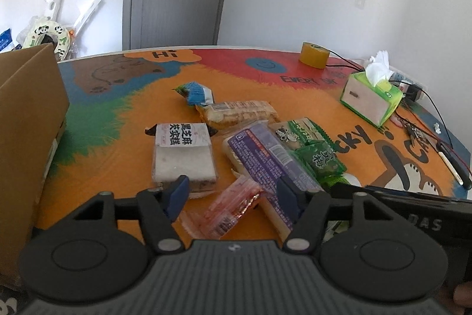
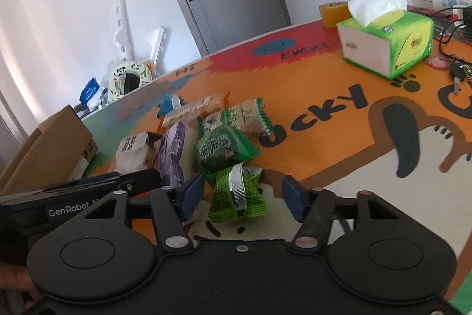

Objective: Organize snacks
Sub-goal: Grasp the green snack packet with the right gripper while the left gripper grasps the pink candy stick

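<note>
Several snack packs lie in a heap on the colourful table mat (image 1: 141, 99). My left gripper (image 1: 231, 195) is open above a red clear packet (image 1: 233, 207), between a white cake pack (image 1: 184, 157) and a purple pack (image 1: 267, 161). Behind lie a tan biscuit pack (image 1: 240, 112), a blue pack (image 1: 194, 92) and green packs (image 1: 320, 158). My right gripper (image 2: 240, 195) is open, its fingers either side of a small green packet (image 2: 237, 197). Another green pack (image 2: 222, 151) and the purple pack (image 2: 172, 155) lie just beyond it.
A cardboard box (image 1: 26, 132) stands at the table's left edge, also in the right wrist view (image 2: 50, 146). A green tissue box (image 1: 370, 98), a yellow tape roll (image 1: 314, 55), cables and keys (image 2: 458, 73) lie at the right.
</note>
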`<state>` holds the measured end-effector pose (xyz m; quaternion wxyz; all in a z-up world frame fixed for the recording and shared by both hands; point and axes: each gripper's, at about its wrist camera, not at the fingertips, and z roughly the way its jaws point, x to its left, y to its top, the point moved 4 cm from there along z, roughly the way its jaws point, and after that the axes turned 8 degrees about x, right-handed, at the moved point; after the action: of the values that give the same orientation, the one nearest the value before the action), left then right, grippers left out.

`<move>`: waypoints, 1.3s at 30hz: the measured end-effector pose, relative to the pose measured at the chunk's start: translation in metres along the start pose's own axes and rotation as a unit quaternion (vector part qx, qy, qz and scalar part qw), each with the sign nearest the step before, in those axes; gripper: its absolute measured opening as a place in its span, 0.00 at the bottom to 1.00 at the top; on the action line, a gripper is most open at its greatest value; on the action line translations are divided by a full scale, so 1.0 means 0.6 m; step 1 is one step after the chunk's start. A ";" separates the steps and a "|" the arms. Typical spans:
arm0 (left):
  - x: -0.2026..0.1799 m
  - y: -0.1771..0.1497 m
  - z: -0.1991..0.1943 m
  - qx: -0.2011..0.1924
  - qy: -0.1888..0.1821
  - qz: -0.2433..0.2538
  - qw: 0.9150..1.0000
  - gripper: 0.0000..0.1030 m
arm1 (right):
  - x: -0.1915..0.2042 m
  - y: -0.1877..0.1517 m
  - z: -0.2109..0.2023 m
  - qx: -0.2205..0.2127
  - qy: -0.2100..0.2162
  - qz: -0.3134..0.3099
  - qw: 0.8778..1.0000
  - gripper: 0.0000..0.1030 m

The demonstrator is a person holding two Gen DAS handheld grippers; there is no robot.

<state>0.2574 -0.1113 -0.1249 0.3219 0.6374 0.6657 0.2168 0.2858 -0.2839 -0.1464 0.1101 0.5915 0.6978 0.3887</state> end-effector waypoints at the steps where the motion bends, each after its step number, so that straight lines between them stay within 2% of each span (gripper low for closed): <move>1: 0.001 0.000 -0.001 0.000 -0.003 0.000 1.000 0.52 | 0.002 0.001 0.001 0.001 -0.004 -0.005 1.000 0.51; 4: 0.000 -0.004 -0.002 0.004 -0.010 0.003 1.000 0.40 | 0.009 -0.001 0.002 0.001 -0.014 -0.018 1.000 0.42; 5: -0.001 -0.005 -0.003 0.004 -0.011 0.005 1.000 0.38 | 0.011 -0.002 0.001 0.001 -0.016 -0.022 1.000 0.38; 7: -0.002 -0.008 -0.005 0.005 -0.009 0.008 1.000 0.29 | 0.011 -0.003 -0.001 0.001 -0.015 -0.023 1.000 0.37; 16: 0.002 -0.017 -0.029 0.002 -0.026 -0.002 1.000 0.21 | 0.008 -0.021 -0.029 -0.007 -0.007 -0.009 1.000 0.36; 23: 0.003 -0.026 -0.042 0.001 -0.026 -0.002 1.000 0.19 | 0.012 -0.025 -0.049 -0.021 -0.012 -0.011 1.000 0.36; 27: -0.001 -0.033 -0.039 0.015 -0.017 0.008 1.000 0.23 | 0.012 -0.033 -0.053 -0.018 -0.018 -0.008 1.000 0.36; 29: -0.002 -0.039 -0.035 0.024 -0.019 0.013 0.999 0.28 | 0.010 -0.039 -0.053 -0.013 -0.021 -0.007 1.000 0.36; 31: -0.002 -0.045 -0.033 0.032 -0.014 0.015 0.999 0.39 | 0.010 -0.045 -0.051 -0.006 -0.024 -0.010 1.000 0.36; 33: -0.003 -0.051 -0.031 0.035 -0.009 0.020 0.999 0.40 | 0.011 -0.050 -0.050 -0.004 -0.025 -0.013 1.000 0.37; 36: -0.008 -0.059 -0.033 0.030 -0.003 0.033 0.999 0.39 | 0.016 -0.054 -0.050 -0.004 -0.031 -0.024 0.999 0.37; 38: -0.006 -0.060 -0.035 0.030 0.003 0.034 0.999 0.31 | 0.018 -0.055 -0.052 -0.006 -0.032 -0.025 0.999 0.36; 39: -0.004 -0.059 -0.037 0.030 0.003 0.031 0.999 0.21 | 0.018 -0.056 -0.053 -0.006 -0.030 -0.024 0.999 0.36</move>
<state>0.2166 -0.1141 -0.1341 0.2938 0.6661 0.6531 0.2084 0.2388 -0.2871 -0.1443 0.1437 0.5851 0.7058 0.3726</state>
